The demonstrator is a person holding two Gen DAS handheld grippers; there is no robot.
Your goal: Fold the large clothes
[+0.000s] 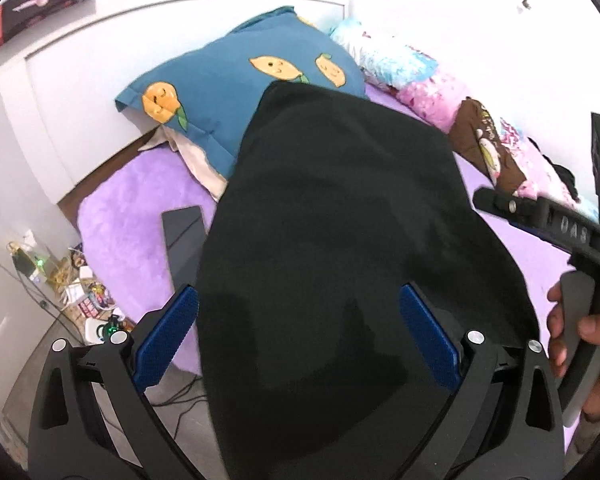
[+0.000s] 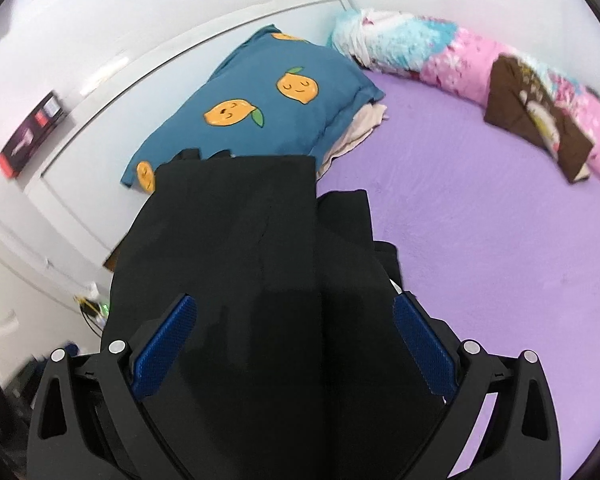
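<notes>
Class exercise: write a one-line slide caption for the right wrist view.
Open right gripper straddles a black garment spread over a purple bed toward a lemon-print pillow.

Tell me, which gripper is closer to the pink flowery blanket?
Right. The right gripper sits beside the black garment, toward the pink blanket; the left gripper is across the garment.

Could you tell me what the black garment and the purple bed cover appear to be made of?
The black garment looks like a soft, matte knit, perhaps cotton jersey: it drapes limply and shows no sheen. The purple bed cover looks like fuzzy plush or fleece, with a short, slightly tufted nap.
</notes>
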